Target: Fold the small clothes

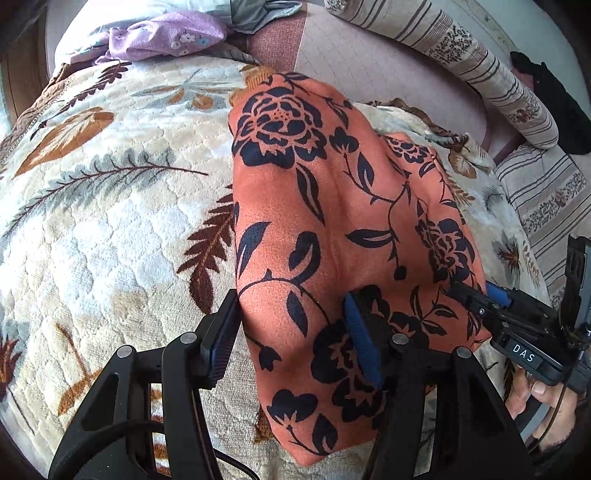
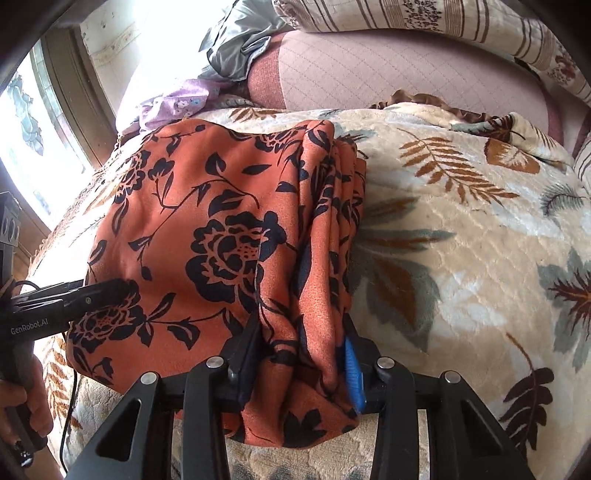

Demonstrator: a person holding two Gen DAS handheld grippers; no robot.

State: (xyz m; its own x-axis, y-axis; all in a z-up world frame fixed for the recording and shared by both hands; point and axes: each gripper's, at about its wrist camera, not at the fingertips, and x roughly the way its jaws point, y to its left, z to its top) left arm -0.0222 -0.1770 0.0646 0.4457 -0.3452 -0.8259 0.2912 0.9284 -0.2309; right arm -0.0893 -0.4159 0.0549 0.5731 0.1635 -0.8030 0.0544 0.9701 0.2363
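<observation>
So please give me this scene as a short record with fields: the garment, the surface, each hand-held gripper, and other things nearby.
garment: orange cloth with black flowers, partly folded, layered edge on its right in the right wrist view
surface: cream leaf-pattern blanket
left hand-held gripper: jaws astride the cloth's near left corner
right hand-held gripper: closed on the bunched layered edge
nearby: purple garment, striped pillow, far side

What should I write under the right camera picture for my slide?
Right gripper pinches the bunched edge of an orange flowered cloth on a leafy blanket.
</observation>
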